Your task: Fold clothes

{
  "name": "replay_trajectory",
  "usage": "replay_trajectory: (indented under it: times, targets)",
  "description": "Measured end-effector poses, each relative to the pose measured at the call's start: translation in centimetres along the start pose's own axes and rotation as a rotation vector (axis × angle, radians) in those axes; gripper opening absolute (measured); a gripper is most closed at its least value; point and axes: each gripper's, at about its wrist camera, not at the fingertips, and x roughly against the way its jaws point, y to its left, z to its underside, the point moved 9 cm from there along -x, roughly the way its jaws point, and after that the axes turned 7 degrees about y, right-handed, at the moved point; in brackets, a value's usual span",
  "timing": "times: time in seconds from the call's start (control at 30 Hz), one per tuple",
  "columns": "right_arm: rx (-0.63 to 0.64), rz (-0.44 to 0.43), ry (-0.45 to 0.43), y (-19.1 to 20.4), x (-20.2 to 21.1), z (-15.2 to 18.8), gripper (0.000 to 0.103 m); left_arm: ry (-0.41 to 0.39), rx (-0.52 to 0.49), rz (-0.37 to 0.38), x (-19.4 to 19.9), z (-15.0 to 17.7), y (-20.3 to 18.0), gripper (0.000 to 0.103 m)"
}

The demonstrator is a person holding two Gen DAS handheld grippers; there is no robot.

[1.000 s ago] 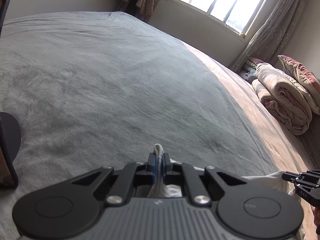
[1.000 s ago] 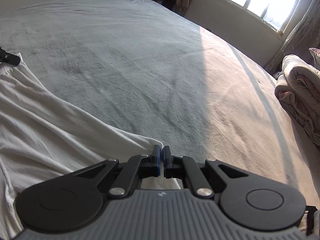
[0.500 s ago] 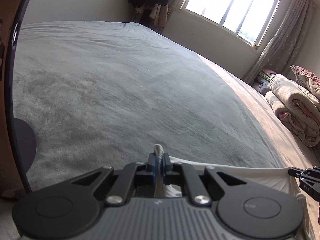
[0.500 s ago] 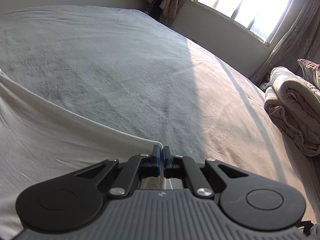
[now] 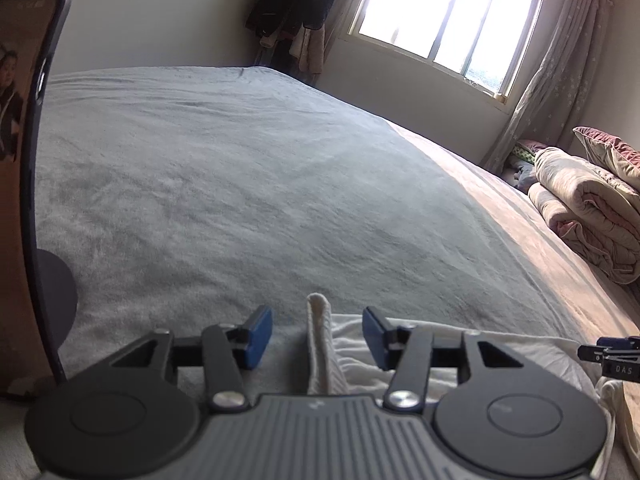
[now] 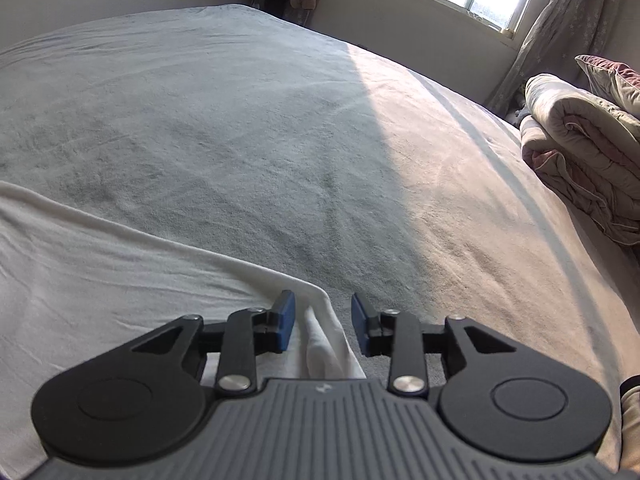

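Left gripper (image 5: 317, 334) spread wide, blue pads (image 5: 256, 336) clear on both sides of an upright pinch of white garment (image 5: 320, 344), gripping nothing. Right gripper (image 6: 323, 326) likewise parted, a raised fold of the same cloth standing loose between its pads (image 6: 285, 322). Garment (image 6: 120, 276) spread flat on the near part of the grey bed cover (image 6: 240, 120), running leftward from the right gripper, its far hem straight across the cover. Tip of the right gripper (image 5: 608, 356) poking in at the right edge of the left view, over the cloth. Rolled quilt (image 6: 580, 148) at the far right, by the curtain (image 5: 560, 80) and the bright window (image 5: 448, 20). Phone (image 5: 24, 184) upright on a stand at the near left. Dark clothes (image 5: 292, 8) hanging in the far corner.
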Motion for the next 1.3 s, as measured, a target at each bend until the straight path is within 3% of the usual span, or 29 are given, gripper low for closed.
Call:
replay_trajectory:
  times: [0.13,0.33,0.63,0.8,1.17,1.3]
  targets:
    - [-0.080,0.013,0.022,-2.4,3.0,0.5,0.047,-0.015,-0.053,0.010,1.6,-0.7,-1.6,0.070]
    - [-0.172,0.064,0.092,-5.5,7.8,3.1,0.048,0.057,-0.028,0.125,2.9,-0.3,-3.6,0.071]
    - [-0.219,0.194,0.193,-7.4,13.8,9.0,0.050,0.153,-0.002,0.315,4.7,1.3,-6.8,0.071]
    - [-0.201,0.242,0.278,-8.5,15.7,11.7,0.050,0.179,0.005,0.380,5.9,2.0,-9.0,0.071]
    - [-0.183,0.143,0.377,-10.1,14.3,17.9,0.040,0.161,-0.146,0.366,6.2,4.1,-14.5,0.070]
    - [-0.207,0.104,0.395,-11.1,13.9,19.7,0.039,0.187,-0.142,0.371,5.5,4.9,-15.7,0.070]
